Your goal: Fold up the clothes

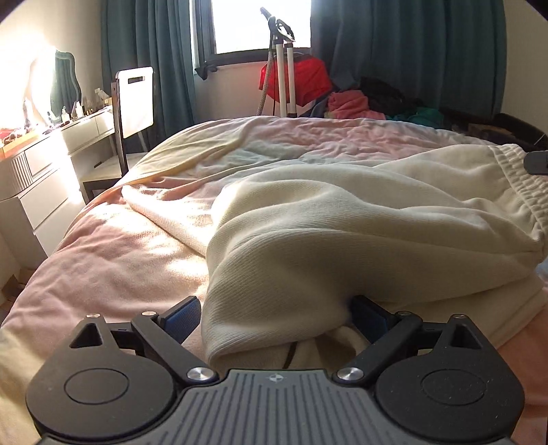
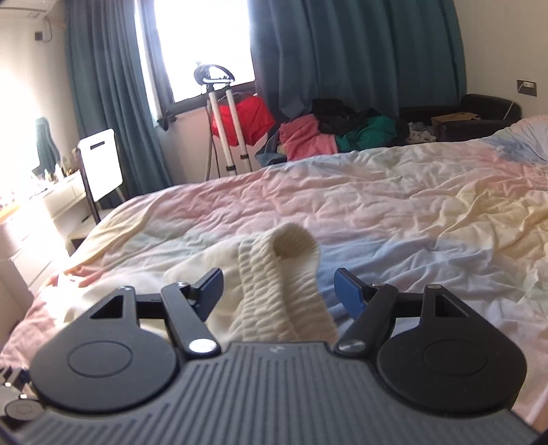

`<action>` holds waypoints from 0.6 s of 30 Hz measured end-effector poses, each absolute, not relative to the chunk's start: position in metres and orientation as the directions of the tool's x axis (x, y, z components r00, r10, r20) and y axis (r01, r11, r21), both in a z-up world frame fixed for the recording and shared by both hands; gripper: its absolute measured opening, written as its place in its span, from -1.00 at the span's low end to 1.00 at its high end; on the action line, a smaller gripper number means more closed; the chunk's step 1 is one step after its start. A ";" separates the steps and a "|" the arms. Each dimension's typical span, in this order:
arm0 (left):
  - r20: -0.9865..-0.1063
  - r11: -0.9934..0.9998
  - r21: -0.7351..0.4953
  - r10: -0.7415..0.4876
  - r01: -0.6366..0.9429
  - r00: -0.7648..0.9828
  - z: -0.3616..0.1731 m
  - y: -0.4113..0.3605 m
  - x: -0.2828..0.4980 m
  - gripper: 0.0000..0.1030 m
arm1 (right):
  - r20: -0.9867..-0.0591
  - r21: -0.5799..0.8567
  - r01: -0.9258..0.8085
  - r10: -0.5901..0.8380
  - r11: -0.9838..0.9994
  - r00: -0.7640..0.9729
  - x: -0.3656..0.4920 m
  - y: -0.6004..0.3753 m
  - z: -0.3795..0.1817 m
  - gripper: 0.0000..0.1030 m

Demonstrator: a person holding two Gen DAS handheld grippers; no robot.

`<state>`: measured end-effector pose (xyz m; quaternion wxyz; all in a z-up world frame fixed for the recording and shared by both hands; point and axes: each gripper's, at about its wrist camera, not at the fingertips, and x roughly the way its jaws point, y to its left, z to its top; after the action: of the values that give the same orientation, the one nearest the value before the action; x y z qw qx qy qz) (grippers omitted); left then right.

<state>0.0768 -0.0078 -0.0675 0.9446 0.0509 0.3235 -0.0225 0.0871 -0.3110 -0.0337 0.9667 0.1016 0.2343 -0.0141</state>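
1. Bed (image 1: 113, 260) fills both views, under a wrinkled pastel duvet in pink, yellow and pale blue, with sun patches on its left side.
2. Room: teal curtains (image 2: 342, 51) frame a bright window (image 1: 260, 24). Garment steamer stand (image 2: 222, 130) sits below the window with a red item (image 2: 253, 119) behind it.
3. Clothes pile (image 2: 328, 137) in pink, green and black lies past the far edge of the bed.
4. White dresser (image 1: 37, 185) with small bottles on top is on the left wall, with a mirror above it and a white-backed chair (image 1: 135, 102) beside it.
5. Cream sweatpants (image 1: 342, 232) lie bunched on the near part of the bed; knit fabric, gathered elastic waistband toward my right side.
6. My left claw (image 1: 274, 315): wide open, blue pads either side of a fold of the fabric, which drapes between them; no pinch.
7. My right claw (image 2: 277, 287): also wide open. Ribbed waistband loop stands up between the fingers, touching neither pad.
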 end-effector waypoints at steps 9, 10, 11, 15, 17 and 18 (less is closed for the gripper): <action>-0.614 0.994 0.082 -0.004 0.069 0.789 -0.072 -0.004 0.089 0.89 | -0.514 0.046 0.092 -0.056 0.995 0.856 0.093 -0.292 -0.048 0.44; -0.614 0.994 0.082 -0.004 0.069 0.789 -0.072 -0.006 0.085 0.89 | -0.518 0.041 0.095 -0.060 0.995 0.853 0.093 -0.291 -0.049 0.44; -0.614 0.994 0.083 -0.004 0.069 0.790 -0.071 -0.007 0.082 0.89 | -0.520 0.036 0.096 -0.064 0.995 0.851 0.093 -0.290 -0.050 0.44; -0.610 0.993 0.091 -0.001 0.071 0.793 -0.071 -0.007 0.080 0.89 | -0.536 0.007 0.103 -0.083 0.995 0.840 0.095 -0.288 -0.053 0.43; -0.606 0.993 0.096 0.001 0.073 0.795 -0.070 -0.007 0.078 0.89 | -0.553 0.007 0.112 -0.089 0.994 0.828 0.098 -0.290 -0.057 0.41; -0.601 0.992 0.104 0.003 0.074 0.799 -0.070 -0.008 0.077 0.89 | -0.562 0.010 0.117 -0.091 0.993 0.822 0.099 -0.291 -0.059 0.41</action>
<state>0.0771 -0.0080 -0.0698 0.9465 0.0613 0.3161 -0.0188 0.0986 -0.2906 -0.0586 0.9542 0.0218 0.2935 -0.0546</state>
